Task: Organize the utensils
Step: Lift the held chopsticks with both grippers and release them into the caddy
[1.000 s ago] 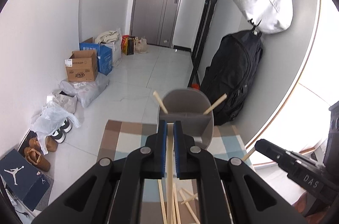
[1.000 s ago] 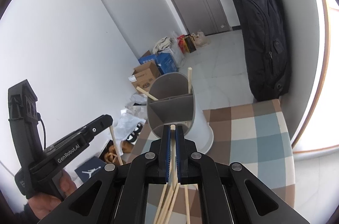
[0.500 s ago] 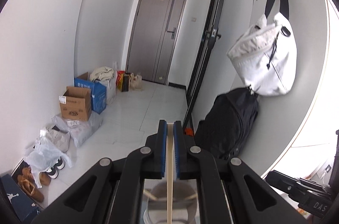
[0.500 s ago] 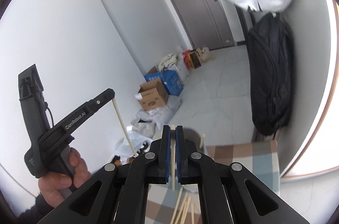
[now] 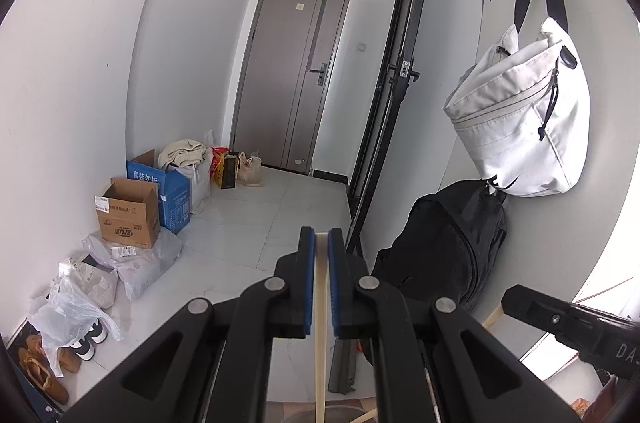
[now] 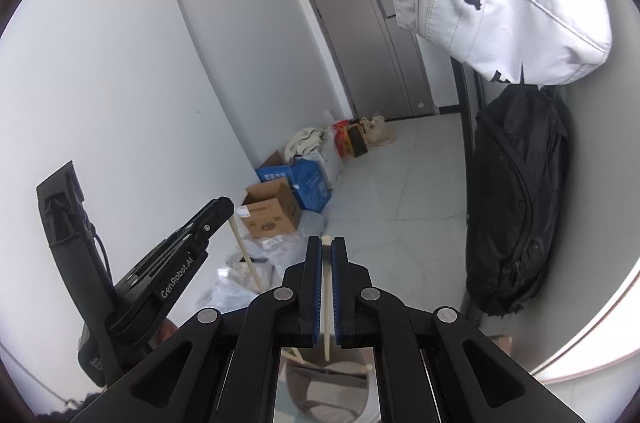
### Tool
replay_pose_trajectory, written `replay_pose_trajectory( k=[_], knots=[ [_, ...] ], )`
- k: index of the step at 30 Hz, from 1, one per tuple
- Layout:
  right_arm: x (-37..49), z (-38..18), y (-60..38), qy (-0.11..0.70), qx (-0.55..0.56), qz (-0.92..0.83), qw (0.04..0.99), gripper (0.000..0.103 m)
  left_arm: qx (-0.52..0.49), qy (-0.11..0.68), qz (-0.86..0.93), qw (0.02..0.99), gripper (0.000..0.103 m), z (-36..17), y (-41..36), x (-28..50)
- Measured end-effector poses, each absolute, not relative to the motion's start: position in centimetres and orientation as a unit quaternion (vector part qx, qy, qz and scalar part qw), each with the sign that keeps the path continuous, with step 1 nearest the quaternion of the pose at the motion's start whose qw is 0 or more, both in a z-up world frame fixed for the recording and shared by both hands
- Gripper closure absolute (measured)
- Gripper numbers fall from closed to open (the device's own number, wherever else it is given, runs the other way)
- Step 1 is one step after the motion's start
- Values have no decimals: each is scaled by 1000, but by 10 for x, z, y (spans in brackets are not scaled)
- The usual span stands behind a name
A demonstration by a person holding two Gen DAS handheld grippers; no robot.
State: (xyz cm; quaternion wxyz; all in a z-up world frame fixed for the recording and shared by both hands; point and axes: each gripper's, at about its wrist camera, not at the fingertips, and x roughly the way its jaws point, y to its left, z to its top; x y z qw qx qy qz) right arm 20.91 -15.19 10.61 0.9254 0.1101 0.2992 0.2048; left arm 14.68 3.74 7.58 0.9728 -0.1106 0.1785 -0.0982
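My left gripper [image 5: 321, 235] is shut on a pale wooden chopstick [image 5: 320, 343] that hangs straight down between its blue pads. Just the rim of the grey utensil holder [image 5: 340, 411] shows at the bottom of that view. My right gripper [image 6: 326, 243] is shut on a second chopstick [image 6: 327, 303], whose lower end hangs over the holder [image 6: 332, 395]. Two chopsticks lean inside the holder. In the right wrist view the left gripper [image 6: 224, 207] is up at the left with its chopstick [image 6: 245, 255]. The right gripper [image 5: 510, 297] shows at the right edge of the left wrist view.
A white bag [image 5: 524, 127] hangs on the right wall above a black backpack [image 5: 448, 243]. Cardboard boxes [image 5: 130, 215], plastic bags and shoes [image 5: 44, 371] line the left wall. A grey door [image 5: 296, 71] closes the far end of the tiled floor.
Both grippers have risen with their chopsticks. The holder and the checked cloth have dropped to the bottom edge of both views, and the loose chopsticks on the cloth are out of sight.
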Motion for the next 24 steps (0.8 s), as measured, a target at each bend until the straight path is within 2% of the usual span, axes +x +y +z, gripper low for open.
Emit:
replay_pose_trajectory(
  k=[14,18,20,21,23,24],
  knots=[
    [226,39,-137,340,80,220,911,99,-82,215,-182,956,101,36,28,151],
    [221,28,-141,353,89,229,903,96,-75,246,-208,944,100,34,27,153],
    [217,28,-146,356,95,233,900,91,-82,266,-218,935,97,35,31,154],
    [215,28,-148,355,99,235,899,90,-85,274,-224,931,92,35,32,154],
    [208,32,-154,350,105,236,900,88,-87,286,-226,927,73,40,35,151],
    [204,34,-158,347,110,234,901,78,-88,288,-224,927,63,43,37,148]
  ],
)
